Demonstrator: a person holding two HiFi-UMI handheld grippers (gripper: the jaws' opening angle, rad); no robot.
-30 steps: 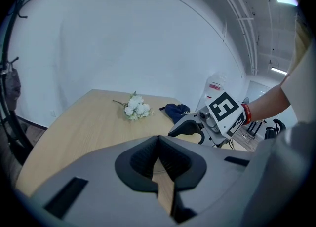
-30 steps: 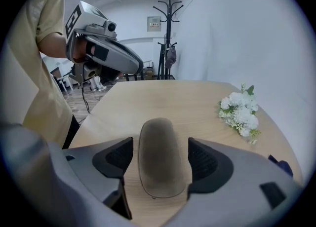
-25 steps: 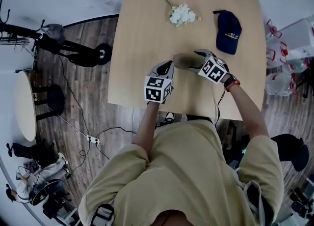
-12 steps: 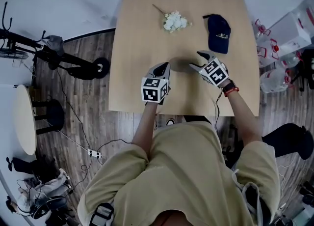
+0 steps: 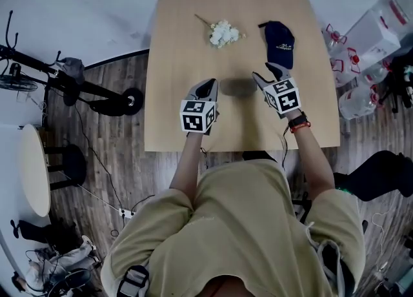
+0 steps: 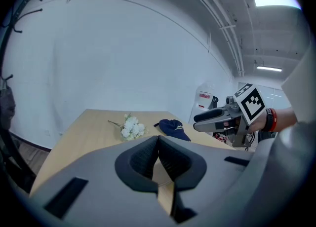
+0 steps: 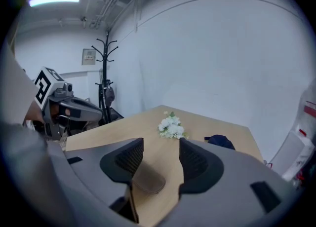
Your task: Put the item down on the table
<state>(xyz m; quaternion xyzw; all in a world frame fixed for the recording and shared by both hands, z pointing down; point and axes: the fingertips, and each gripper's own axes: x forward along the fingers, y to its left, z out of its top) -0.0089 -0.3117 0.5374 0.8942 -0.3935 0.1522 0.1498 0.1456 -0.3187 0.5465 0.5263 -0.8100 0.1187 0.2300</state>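
A flat brown oval item (image 5: 237, 86) lies on the wooden table (image 5: 174, 63), between my two grippers; it also shows as the brown item (image 7: 148, 180) on the tabletop below the right jaws. My right gripper (image 5: 266, 71) hangs to its right, above the table. The right gripper (image 7: 161, 144) is open; its jaws have just been closing, with nothing between them. My left gripper (image 5: 208, 85) hovers left of the item, and the left gripper (image 6: 158, 139) has its pads together, empty.
White flowers (image 5: 222, 33) and a navy cap (image 5: 279, 40) lie at the table's far side. A scooter (image 5: 77, 79) and a round white table (image 5: 32, 166) stand on the left. Water containers (image 5: 361, 44) stand on the right, and a coat rack (image 7: 106, 73) is by the wall.
The right gripper has come off the brown item, lifted and rolled, its jaws narrower than before. The item stays on the table. The left gripper has risen slightly.
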